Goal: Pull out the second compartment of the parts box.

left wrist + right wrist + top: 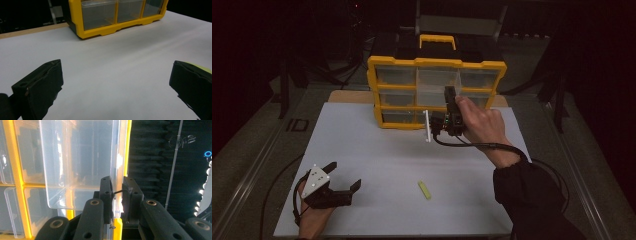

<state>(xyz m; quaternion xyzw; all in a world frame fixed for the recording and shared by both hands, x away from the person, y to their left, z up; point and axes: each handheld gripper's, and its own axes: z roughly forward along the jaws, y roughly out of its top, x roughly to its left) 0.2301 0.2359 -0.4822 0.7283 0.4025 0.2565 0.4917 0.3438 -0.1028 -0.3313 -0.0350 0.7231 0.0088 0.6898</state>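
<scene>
A yellow organiser (435, 63) with clear drawers stands at the back of the white table. My right gripper (450, 95) reaches up to its middle row and is shut on the side wall of a clear drawer (432, 93) that sticks out from the frame. In the right gripper view the jaws (117, 192) pinch that thin clear drawer (77, 162) wall, with the yellow frame (17, 177) behind it. My left gripper (344, 175) rests near the table's front left, open and holding nothing. In its own view the left gripper (116, 82) has bare table between its jaws.
A small yellow-green piece (424, 190) lies on the white table (377, 150) right of the left gripper; its edge peeks from behind one jaw as the yellow-green piece (200, 67). A thin white bar (427, 126) stands upright beside the right gripper. Dark surroundings ring the table.
</scene>
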